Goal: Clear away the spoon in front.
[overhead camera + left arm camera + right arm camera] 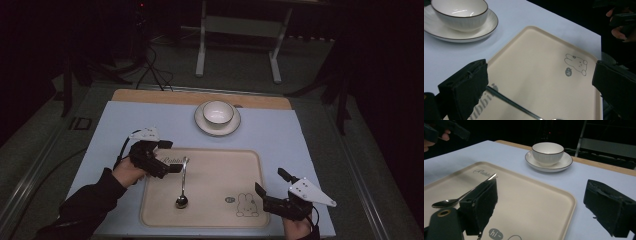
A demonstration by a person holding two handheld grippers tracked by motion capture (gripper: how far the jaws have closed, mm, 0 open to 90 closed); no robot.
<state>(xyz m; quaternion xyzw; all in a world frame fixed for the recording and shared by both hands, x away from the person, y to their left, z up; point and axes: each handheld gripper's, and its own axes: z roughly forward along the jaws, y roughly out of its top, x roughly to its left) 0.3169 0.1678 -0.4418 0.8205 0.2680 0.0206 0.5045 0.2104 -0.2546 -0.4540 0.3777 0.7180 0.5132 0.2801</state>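
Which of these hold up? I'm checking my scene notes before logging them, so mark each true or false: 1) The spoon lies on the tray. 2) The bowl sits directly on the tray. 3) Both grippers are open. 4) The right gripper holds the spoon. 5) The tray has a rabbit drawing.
1) True: the spoon lies on the tray.
2) False: the bowl sits on a saucer on the blue table cover, beyond the tray.
3) True: the left gripper and right gripper both have jaws apart.
4) False: the right gripper is empty, and the spoon lies free.
5) True: the rabbit drawing is near the right gripper.
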